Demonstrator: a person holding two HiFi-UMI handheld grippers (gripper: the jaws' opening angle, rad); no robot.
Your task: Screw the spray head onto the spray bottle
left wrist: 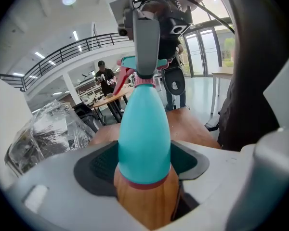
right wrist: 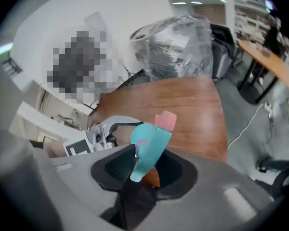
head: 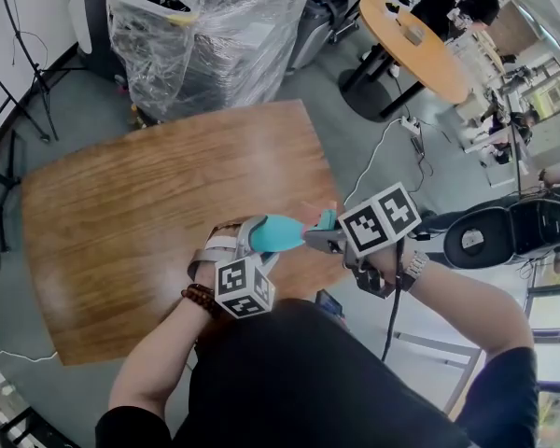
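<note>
A teal spray bottle (head: 273,233) with a wood-coloured base lies on its side in the air over the near edge of the table, and my left gripper (head: 249,247) is shut on its base. In the left gripper view the bottle (left wrist: 143,138) stands between the pads and points away. The teal spray head (head: 325,220) with a pink tip sits at the bottle's neck. My right gripper (head: 323,240) is shut on it from the right. In the right gripper view the spray head (right wrist: 151,146) stands between the pads, and it hides most of the bottle.
The brown wooden table (head: 159,213) lies below both grippers. A plastic-wrapped bulk (head: 205,35) stands beyond its far edge. At the back right there is a round orange table (head: 420,40). A scooter (head: 504,231) and a white cable (head: 378,157) are on the floor to the right.
</note>
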